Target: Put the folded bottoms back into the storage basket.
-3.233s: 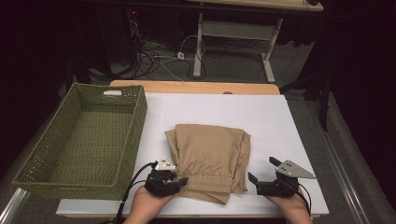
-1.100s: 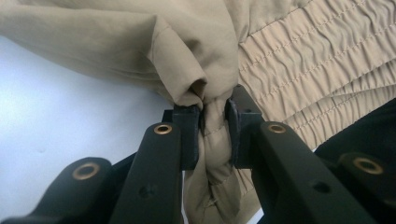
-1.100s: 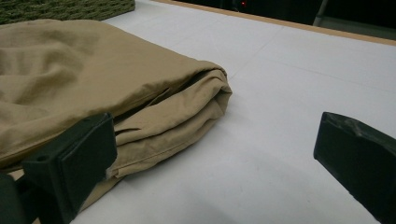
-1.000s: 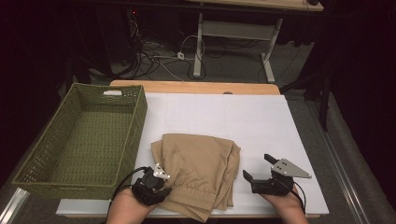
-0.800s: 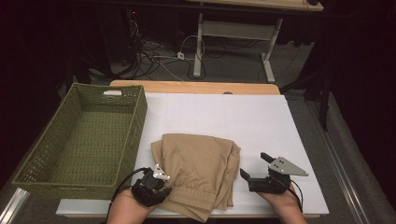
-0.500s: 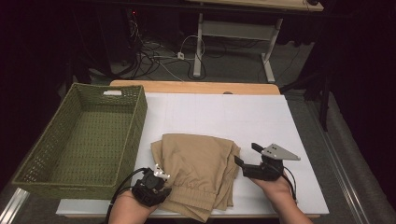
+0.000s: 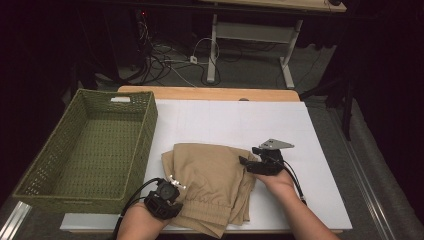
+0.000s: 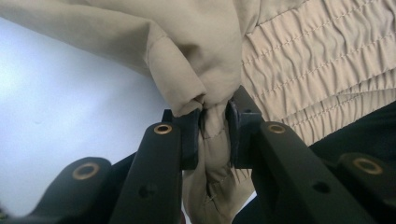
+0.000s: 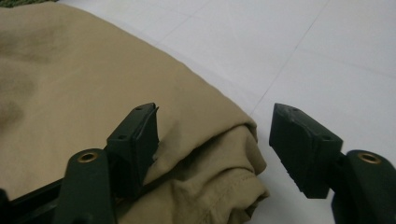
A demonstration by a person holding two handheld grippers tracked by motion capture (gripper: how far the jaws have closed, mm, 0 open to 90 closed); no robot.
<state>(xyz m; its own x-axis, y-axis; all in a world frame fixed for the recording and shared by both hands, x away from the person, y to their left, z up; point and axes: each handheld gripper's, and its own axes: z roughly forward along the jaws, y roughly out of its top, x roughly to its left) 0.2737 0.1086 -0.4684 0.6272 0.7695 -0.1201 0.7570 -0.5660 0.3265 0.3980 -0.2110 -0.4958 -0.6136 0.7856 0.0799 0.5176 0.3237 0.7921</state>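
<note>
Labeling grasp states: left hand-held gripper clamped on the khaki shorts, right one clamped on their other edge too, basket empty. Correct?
Not quite. The right hand-held gripper is open, jaws straddling the folded edge of the khaki shorts, as the right gripper view shows. The left hand-held gripper is clamped, and the basket is empty.

Right gripper moved from bare table in to right edge of folded khaki shorts, jaws now spread over a fold. Shorts dragged nearer and leftward, clamped by left gripper.

Overhead light is brightening the white tabletop while surroundings are sinking into darkness; close-up cloth is blurring slightly.
</note>
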